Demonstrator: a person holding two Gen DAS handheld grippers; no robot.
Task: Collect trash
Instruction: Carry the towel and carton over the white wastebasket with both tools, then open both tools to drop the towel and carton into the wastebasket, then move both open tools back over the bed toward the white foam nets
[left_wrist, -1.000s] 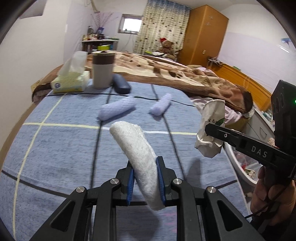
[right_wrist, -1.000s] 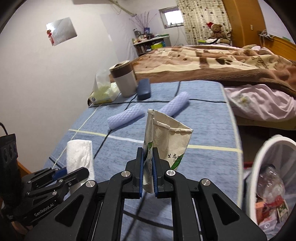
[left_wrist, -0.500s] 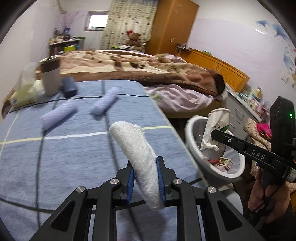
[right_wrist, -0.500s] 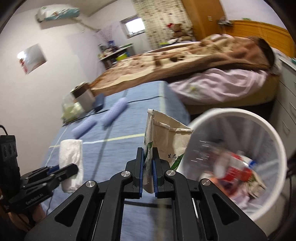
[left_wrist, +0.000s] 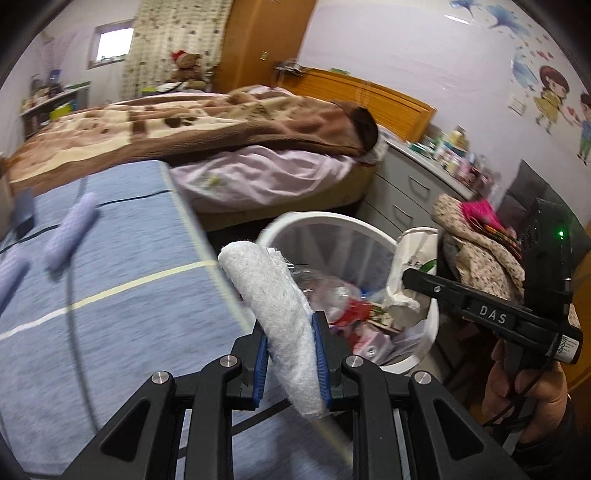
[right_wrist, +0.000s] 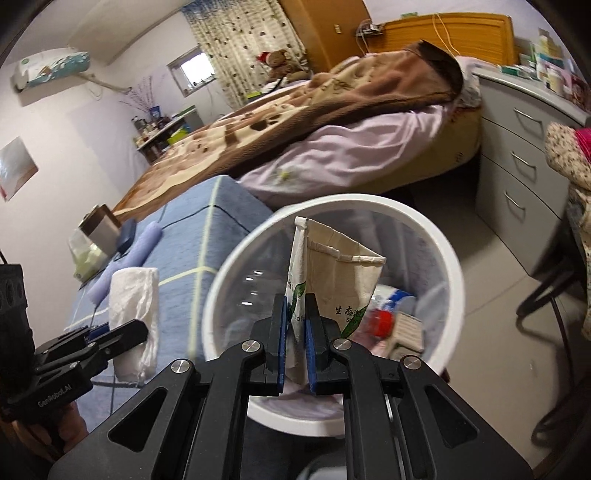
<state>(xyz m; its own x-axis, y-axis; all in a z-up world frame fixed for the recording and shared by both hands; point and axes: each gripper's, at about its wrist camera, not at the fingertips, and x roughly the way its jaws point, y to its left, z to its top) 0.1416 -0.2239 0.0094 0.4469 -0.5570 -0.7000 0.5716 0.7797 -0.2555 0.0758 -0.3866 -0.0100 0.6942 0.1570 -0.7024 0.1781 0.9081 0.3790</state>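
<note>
Whereas a second ago both cameras looked across the blue checked bedcover (left_wrist: 110, 266) toward the tissue box and cup, both now face the white waste bin (right_wrist: 448, 266) beside the bed, which has come into the middle of each view.

Item, left: left gripper (left_wrist: 290, 363), blue pads pressed on a rolled white towel (left_wrist: 273, 306), the same hold as a second ago. The roll stands up out of the jaws over the edge of the bedcover, just beside the bin rim. In the right wrist view the same towel (right_wrist: 135, 299) shows at the left, clear of the bin.

Item, centre: waste bin, holding a plastic bottle, red-and-white packaging and cartons.

Item, right: right gripper (right_wrist: 295, 332), jaws pinching the lower part of a beige paper bag (right_wrist: 343, 273) with green print, grip unchanged. The bag, earlier over the bedcover, now hangs inside the bin's opening above the rubbish. A hand (left_wrist: 528, 398) holds this gripper's handle.

Surface: two lilac rolls (left_wrist: 70, 232) lie well apart from the bin; cup (right_wrist: 101, 225), dark case and tissue box sit at the far left corner.

Room: brown patterned blanket (left_wrist: 207, 122) over pink sheet, wooden headboard, grey drawers (right_wrist: 517, 166), wardrobe, curtain, teddy bear, wall stickers.
</note>
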